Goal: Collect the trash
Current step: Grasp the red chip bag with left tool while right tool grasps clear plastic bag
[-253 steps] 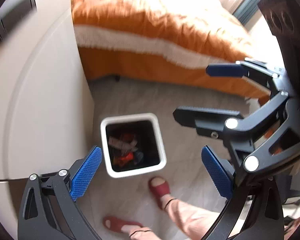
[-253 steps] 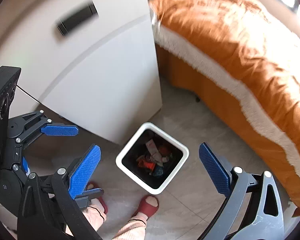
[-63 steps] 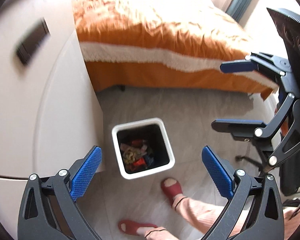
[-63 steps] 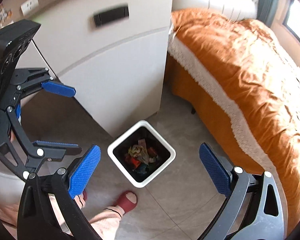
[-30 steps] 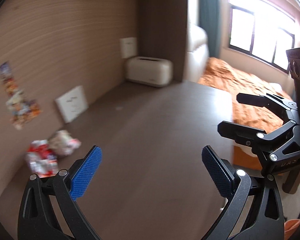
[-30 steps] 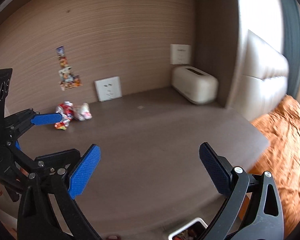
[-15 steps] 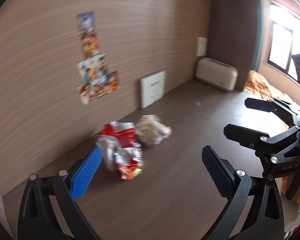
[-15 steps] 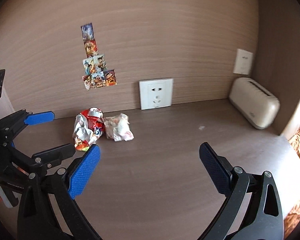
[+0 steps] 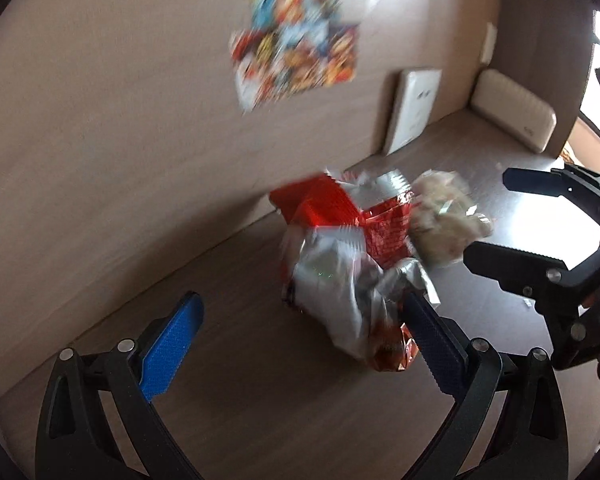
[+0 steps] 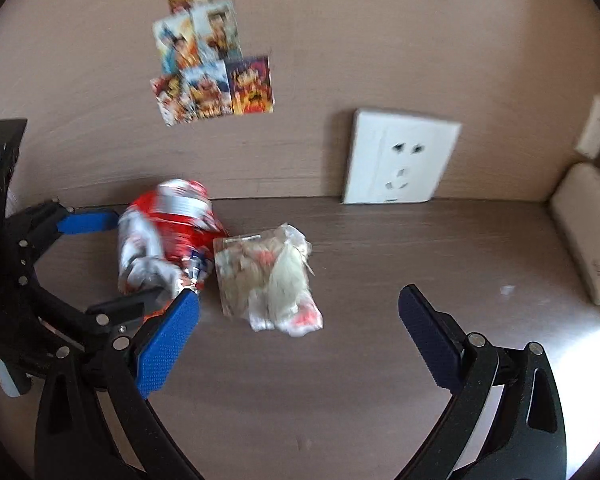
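In the left wrist view, the left tool stands wide open over the brown counter, with a crumpled red and silver snack bag lying between its blue pads and touching the right one; a pale crumpled wrapper lies just beside the bag, and the right tool hangs open near it. Stickers and a white wall socket are on the wall. In the right wrist view, the right tool is spread open above the pale wrapper, while the left tool brackets the snack bag with its fingers apart. A cream box sits at the counter's far right.
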Demonstrator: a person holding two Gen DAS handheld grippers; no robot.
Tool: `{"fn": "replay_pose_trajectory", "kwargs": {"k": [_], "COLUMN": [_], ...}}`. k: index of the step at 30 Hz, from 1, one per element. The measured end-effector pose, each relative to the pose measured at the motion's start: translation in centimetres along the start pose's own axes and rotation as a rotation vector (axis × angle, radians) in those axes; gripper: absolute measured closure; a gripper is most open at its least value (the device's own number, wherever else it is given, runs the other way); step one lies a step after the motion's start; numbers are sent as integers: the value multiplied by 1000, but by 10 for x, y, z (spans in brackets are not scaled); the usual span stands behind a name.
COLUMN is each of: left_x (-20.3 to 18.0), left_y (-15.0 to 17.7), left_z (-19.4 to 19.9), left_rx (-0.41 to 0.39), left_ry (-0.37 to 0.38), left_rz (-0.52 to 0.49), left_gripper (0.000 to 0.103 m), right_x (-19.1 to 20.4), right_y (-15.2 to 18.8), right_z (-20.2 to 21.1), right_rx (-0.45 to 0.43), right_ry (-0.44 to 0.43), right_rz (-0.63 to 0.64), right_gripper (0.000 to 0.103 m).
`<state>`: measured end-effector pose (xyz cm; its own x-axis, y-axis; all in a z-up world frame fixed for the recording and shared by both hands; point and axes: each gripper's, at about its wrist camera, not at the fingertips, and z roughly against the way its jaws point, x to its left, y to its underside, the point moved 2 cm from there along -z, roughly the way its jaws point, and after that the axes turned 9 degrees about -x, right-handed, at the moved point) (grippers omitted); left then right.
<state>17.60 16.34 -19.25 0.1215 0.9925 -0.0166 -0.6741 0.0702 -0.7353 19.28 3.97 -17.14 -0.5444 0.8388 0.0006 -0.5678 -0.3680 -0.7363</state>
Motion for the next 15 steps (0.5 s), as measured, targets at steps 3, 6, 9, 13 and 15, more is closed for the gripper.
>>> {"fn": "replay_pose_trajectory", "kwargs": {"k": [3,6,9,13,15], "left_x": [1,-3,-6,-10,-14], "left_y": [-2,-6,-6,-6,-7], "left_z": [-6,-11,-12,-9,-7], "left_rx": [10,15,11,7,1], "left_ry": [46,50,54,106,135], "left_rz": [6,-9,-21,-14,-4], "left_gripper": [5,5,6,31,40], "right_x": [-3,0,5,4,0], "right_y": [-3,-4,-3,2,4], "right_z": [-20,-28,-30,-17,-8], "right_rx": [51,61,67,41,32], "right_ry": [-2,-10,-25,-17,-8], "right_rz": [-28,-19,-20,-59,-80], "right_gripper": [4,17,42,50,50]}}
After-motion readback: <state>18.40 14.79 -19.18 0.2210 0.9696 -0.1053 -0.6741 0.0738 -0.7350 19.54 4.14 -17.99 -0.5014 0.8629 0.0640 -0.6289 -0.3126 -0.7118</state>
